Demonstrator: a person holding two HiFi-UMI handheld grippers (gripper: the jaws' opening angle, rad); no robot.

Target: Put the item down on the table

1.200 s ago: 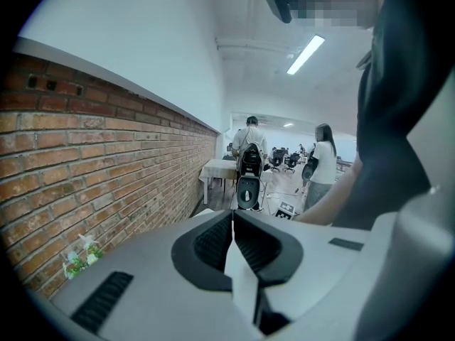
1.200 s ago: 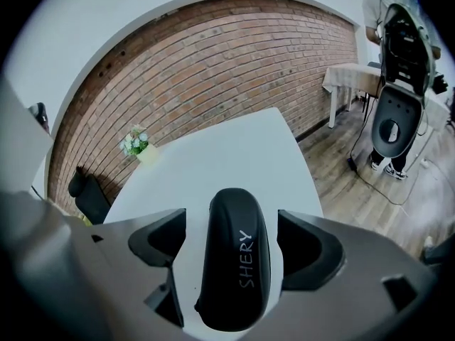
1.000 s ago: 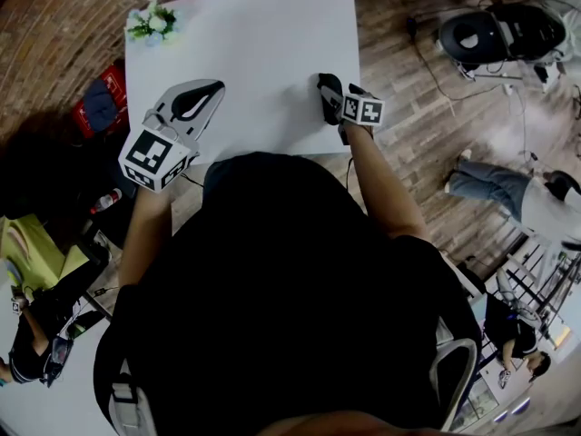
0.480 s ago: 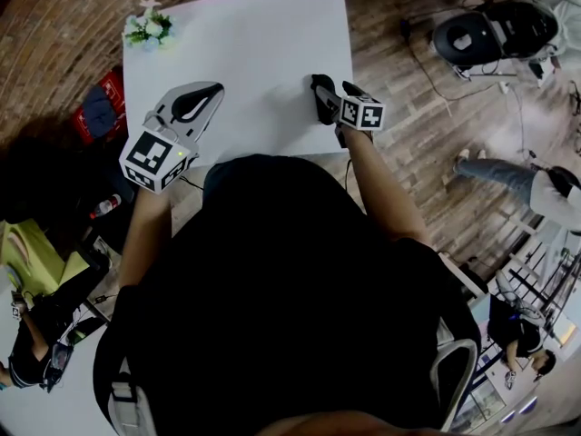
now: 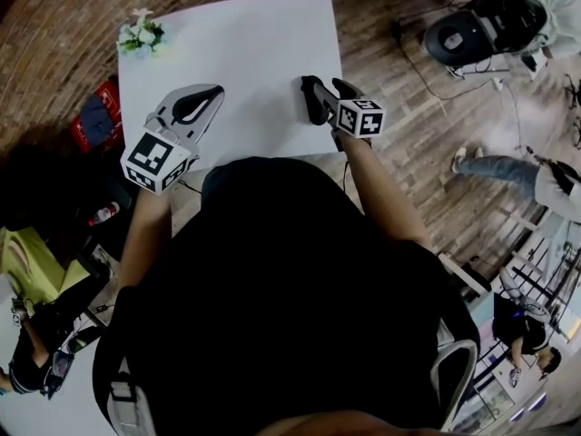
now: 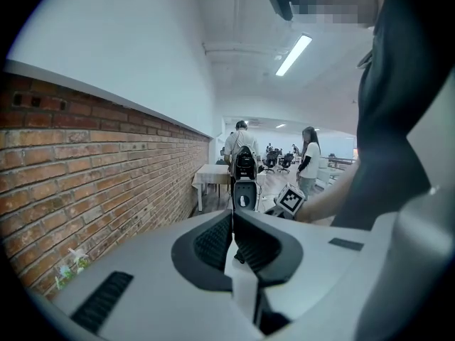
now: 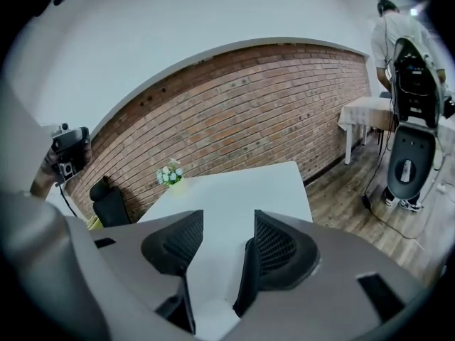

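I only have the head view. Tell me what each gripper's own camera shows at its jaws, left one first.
Observer: The left gripper has its jaws pressed together, nothing between them.
Operator: Now the right.
Observer: The right gripper has its jaws apart, though they have just been closing; only the white table shows through the gap.
Operator: Report what stands past that table.
Observer: A black chair, left of the table, against the brick wall.

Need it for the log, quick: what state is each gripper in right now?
Left gripper: shut, nothing between its jaws.
Right gripper: open and empty; its jaws have just been closing.
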